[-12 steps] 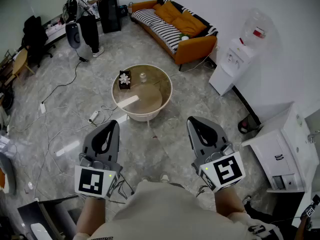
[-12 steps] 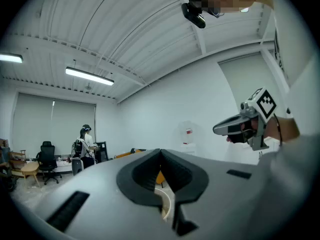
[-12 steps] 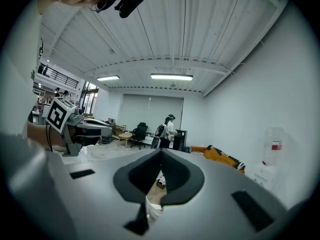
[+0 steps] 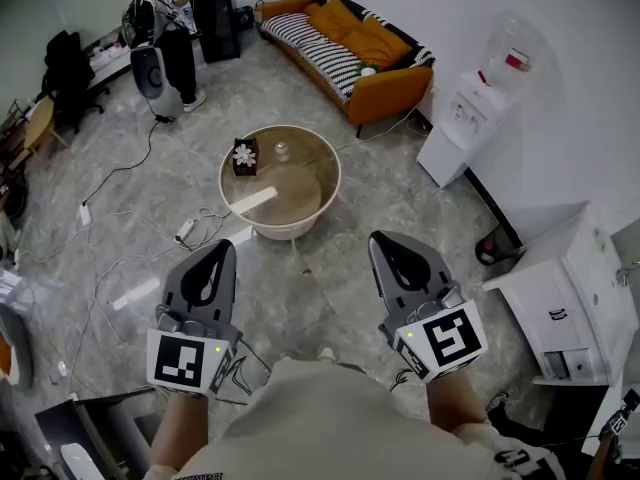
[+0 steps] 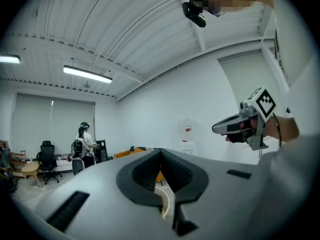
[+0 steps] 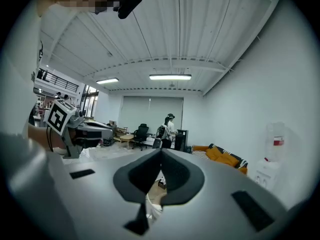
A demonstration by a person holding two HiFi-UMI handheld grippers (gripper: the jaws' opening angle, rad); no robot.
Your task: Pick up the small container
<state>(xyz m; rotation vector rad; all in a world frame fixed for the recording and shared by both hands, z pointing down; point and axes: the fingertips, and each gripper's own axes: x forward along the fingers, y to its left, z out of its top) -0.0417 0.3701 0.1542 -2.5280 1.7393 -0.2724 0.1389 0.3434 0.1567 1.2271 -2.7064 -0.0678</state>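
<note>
A round glass-topped coffee table [image 4: 318,164] stands on the floor ahead of me. On its far side sits a small clear container [image 4: 283,151], and beside it a dark box with a white flower [image 4: 244,155]. A pale flat strip [image 4: 254,202] lies on the table's near left. My left gripper [image 4: 228,247] and right gripper [image 4: 377,240] are held low near my body, well short of the table, both shut and empty. In the left gripper view my left gripper [image 5: 161,152] has its jaws meeting at the tip; the right gripper [image 6: 161,152] looks the same in its own view.
An orange sofa [image 4: 350,48] stands behind the table. A water dispenser [image 4: 462,126] and a white cabinet [image 4: 570,303] line the right wall. Cables and a power strip [image 4: 187,231] trail over the floor on the left. A person [image 4: 172,23] stands at the far left.
The head view has shifted slightly, so the table sits a touch higher and further left. Both grippers stay shut and have drifted a little left.
</note>
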